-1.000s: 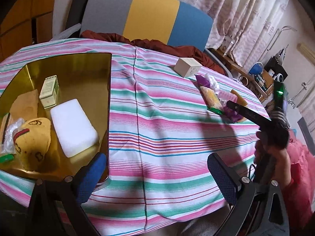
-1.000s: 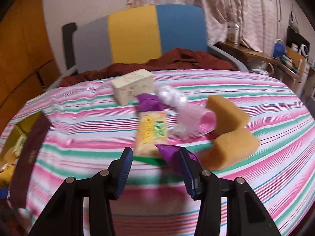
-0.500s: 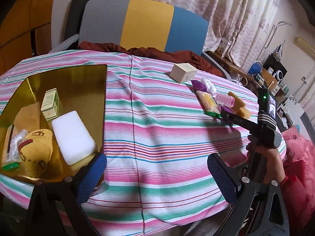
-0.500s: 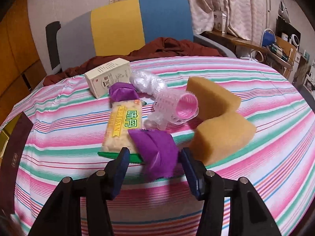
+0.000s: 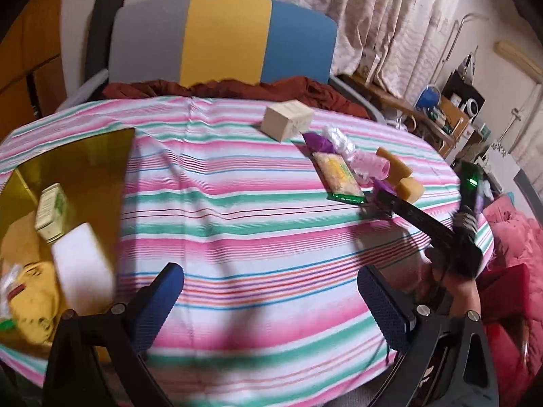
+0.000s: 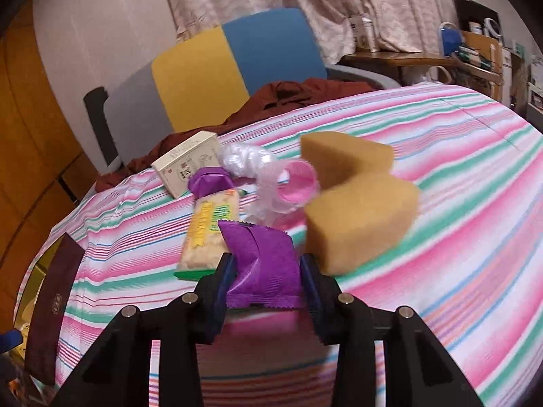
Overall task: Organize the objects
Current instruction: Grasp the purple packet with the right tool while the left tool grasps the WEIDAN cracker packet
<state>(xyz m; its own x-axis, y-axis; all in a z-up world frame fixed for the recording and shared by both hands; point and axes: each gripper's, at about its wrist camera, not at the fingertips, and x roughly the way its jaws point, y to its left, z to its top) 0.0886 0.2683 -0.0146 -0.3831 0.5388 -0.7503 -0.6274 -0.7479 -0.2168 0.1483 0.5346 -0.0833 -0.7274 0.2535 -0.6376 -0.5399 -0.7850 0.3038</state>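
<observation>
Fingers of your right tool [image 6: 266, 273] are closing on the purple packet [image 6: 261, 264], which sits between the blue pads with both of them against its sides; its crimped near edge hangs toward the camera. The packet lies at the near end of the cluster on the striped surface [image 6: 458, 203]. Just beside it to the left is the yellow biscuit pack [image 6: 210, 234], and to the right the tan sponge [image 6: 359, 217], curved like a thick C. Behind the packet lies the pink roller [image 6: 298, 186] in clear wrap, then a second purple wrapper [image 6: 208, 180], a clear plastic bundle [image 6: 242, 157], and farthest the cream box [image 6: 188, 166].

Your left tool [image 5: 269, 300] stands wide, nothing between its blue pads, over bare stripes near the surface's front edge. To its left is the gold tray [image 5: 78, 169], holding a white block [image 5: 83, 268], a yellow pouch [image 5: 30, 302], and a small green-printed box [image 5: 51, 212]; these are blurred. Across the surface you can see your right tool's black arm reaching to the same cluster, with the chair [image 5: 224, 40] beyond.
</observation>
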